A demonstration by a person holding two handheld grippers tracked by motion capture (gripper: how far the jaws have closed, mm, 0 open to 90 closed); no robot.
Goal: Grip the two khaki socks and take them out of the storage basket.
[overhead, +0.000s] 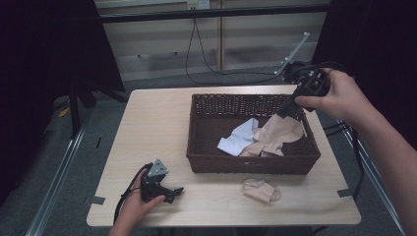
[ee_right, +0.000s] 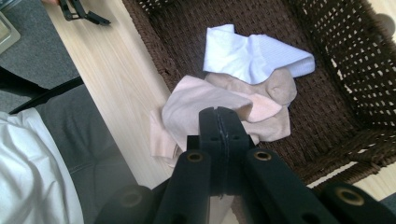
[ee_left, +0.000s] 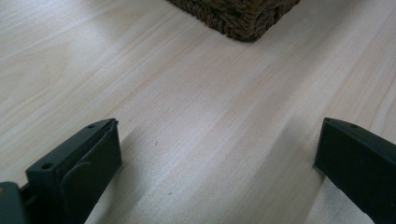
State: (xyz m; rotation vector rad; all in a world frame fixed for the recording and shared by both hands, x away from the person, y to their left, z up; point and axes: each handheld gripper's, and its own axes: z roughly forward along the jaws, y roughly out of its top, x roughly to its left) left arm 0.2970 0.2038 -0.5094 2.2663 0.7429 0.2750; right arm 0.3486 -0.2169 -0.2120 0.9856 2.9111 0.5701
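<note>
Beige sock (overhead: 281, 129) pinched in right gripper (overhead: 287, 110), jaws pressed together on it, hanging above wicker basket (overhead: 206, 147); white sock (overhead: 237, 140), more beige socks below; another beige sock (overhead: 260, 189) on table (overhead: 152, 123) in front of basket; right hand (overhead: 339, 96) raised at basket's far right corner; left gripper (overhead: 169, 191) spread wide, empty, low over table

Open bare top across the left half of the table (overhead: 152, 128), up to its left edge. Blocked at centre-right by the wicker basket (overhead: 196, 132), its walls barring level entry. Narrow front-edge strip obstructed by 1 pink sock (overhead: 260, 190). Entry from above into the basket's left half unobstructed.
</note>
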